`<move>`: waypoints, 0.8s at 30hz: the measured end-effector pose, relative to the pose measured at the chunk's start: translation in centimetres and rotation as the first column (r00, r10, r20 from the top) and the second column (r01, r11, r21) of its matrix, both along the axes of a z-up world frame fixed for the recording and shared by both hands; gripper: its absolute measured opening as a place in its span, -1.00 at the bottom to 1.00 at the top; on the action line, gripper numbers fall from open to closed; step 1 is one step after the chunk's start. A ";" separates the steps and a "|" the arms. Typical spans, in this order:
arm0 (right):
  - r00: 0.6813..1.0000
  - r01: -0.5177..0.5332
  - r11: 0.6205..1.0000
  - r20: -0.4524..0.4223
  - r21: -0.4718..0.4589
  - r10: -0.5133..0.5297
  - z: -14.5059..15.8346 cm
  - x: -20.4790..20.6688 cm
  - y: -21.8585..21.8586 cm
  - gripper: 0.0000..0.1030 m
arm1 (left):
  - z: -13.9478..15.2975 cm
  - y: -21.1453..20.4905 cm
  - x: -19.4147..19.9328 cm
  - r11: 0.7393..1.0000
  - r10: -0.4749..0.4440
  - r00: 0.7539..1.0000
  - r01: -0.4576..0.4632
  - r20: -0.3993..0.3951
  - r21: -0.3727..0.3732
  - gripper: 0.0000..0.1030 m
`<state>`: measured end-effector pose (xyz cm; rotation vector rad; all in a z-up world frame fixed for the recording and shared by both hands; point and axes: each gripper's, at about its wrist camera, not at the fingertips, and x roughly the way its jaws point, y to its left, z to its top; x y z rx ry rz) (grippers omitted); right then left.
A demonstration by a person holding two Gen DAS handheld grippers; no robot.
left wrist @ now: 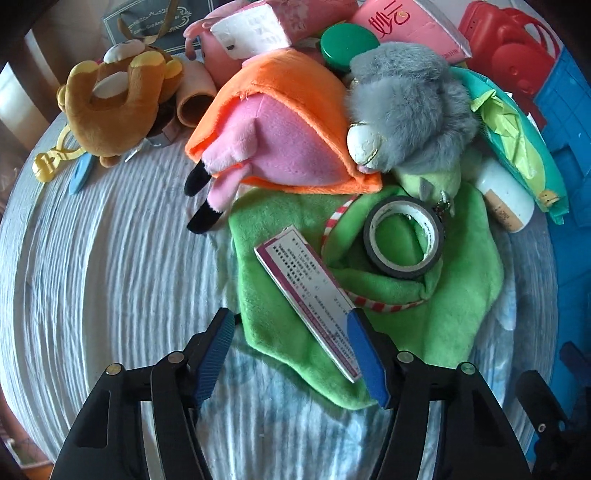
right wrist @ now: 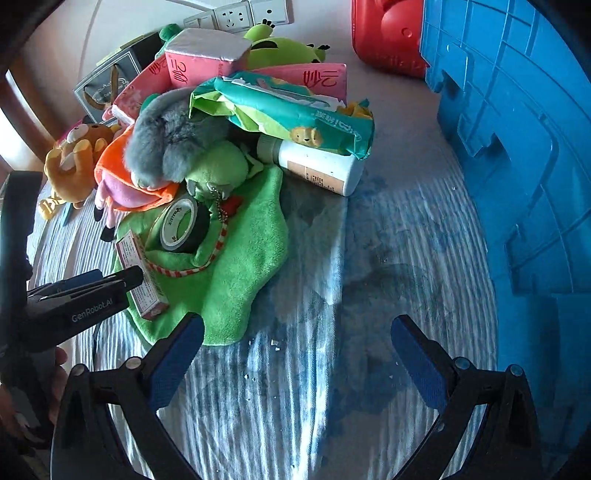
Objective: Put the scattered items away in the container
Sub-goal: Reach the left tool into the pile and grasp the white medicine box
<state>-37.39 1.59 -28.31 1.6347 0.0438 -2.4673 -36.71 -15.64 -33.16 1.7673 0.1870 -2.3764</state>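
surface: striped bedsheet; on it: green cloth; brown plush; blue crate

A striped bed cover lay under everything, with small white crumbs on its near part. Far away on the wall were white power sockets. A brown wooden frame stood far left.

cloth: bright green | plush pig: pink, orange dress | tape roll: black | cord: red-white striped | crate: blue | bedcover: pale blue-white ribbed | furry toy: grey
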 end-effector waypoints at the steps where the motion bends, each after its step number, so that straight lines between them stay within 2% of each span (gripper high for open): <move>1: 1.000 -0.012 1.000 0.000 -0.010 0.012 -0.1 -0.2 -0.5 0.89 | 0.1 0.0 -0.1 1.000 -0.019 1.000 0.019 -0.006 -0.008 0.11; 3: 1.000 -0.031 0.999 0.002 -0.027 0.032 -0.4 -0.7 -1.7 0.76 | 0.4 -0.4 -0.2 0.999 -0.033 0.999 0.033 -0.006 -0.013 0.07; 5: 0.999 -0.034 0.999 0.007 -0.027 0.034 -0.7 -1.2 -2.5 0.73 | 0.7 -1.3 -0.2 1.000 -0.003 1.000 0.003 0.007 0.002 0.06; 8: 1.000 -0.022 1.000 0.018 -0.019 0.023 -1.0 -1.8 -3.0 0.68 | 0.9 -1.1 -0.6 0.994 0.025 0.999 -0.029 0.044 0.102 0.08; 9: 1.000 -0.018 1.000 0.019 -0.007 0.018 -0.9 -1.8 -2.9 0.62 | 0.8 -0.5 -0.8 0.993 0.013 0.999 -0.019 0.051 0.112 0.17; 11: 1.000 -0.010 1.000 0.026 0.008 0.009 -0.9 -1.9 -2.3 0.55 | 0.5 0.9 -0.8 0.996 -0.026 0.998 0.021 0.054 0.089 0.27; 12: 1.000 -0.018 1.000 0.024 0.000 0.018 -0.8 -1.9 -2.3 0.48 | 0.6 1.3 -0.7 0.996 -0.041 0.998 0.037 0.051 0.079 0.22; 13: 0.999 -0.027 1.000 0.022 -0.008 0.027 -0.7 -1.9 -2.3 0.33 | 0.9 1.1 -0.5 0.995 -0.047 0.998 0.043 0.045 0.086 0.01; 14: 0.999 -0.037 0.999 0.021 -0.017 0.037 -0.7 -1.9 -2.2 0.26 | 1.3 0.9 -0.2 0.996 -0.050 0.998 0.047 0.039 0.081 -0.17; 15: 0.998 -0.055 0.998 0.021 -0.036 0.056 -0.7 -1.9 -2.7 0.17 | 1.9 0.3 0.0 0.998 -0.047 0.998 0.045 0.037 0.048 -0.54; 16: 0.997 -0.073 0.996 0.020 -0.054 0.074 -0.8 -2.0 -3.2 0.11 | 2.4 -0.3 0.3 0.999 -0.044 0.998 0.044 0.035 0.014 -0.74; 19: 0.994 -0.105 0.990 0.012 -0.097 0.107 -1.2 -2.3 -5.0 0.09 | 2.8 -1.7 0.6 0.996 -0.055 0.997 0.058 0.051 -0.069 -0.74; 20: 0.994 -0.107 0.990 0.013 -0.092 0.108 -1.2 -2.3 -5.0 0.09 | 2.8 -2.2 0.6 0.996 -0.054 0.997 0.058 0.059 -0.074 -0.74; 22: 0.994 -0.109 0.991 0.015 -0.081 0.110 -1.1 -2.3 -5.0 0.09 | 2.9 -3.0 0.5 1.000 -0.018 0.997 0.016 0.072 0.026 -0.69; 23: 0.994 -0.110 0.991 0.016 -0.076 0.111 -1.0 -2.3 -5.0 0.09 | 3.2 -3.1 0.6 0.997 0.005 0.998 -0.010 0.062 0.080 -0.47; 24: 0.994 -0.111 0.991 0.017 -0.070 0.112 -1.0 -2.3 -5.0 0.09 | 3.6 -2.8 0.6 0.995 0.019 0.999 -0.024 0.051 0.102 -0.01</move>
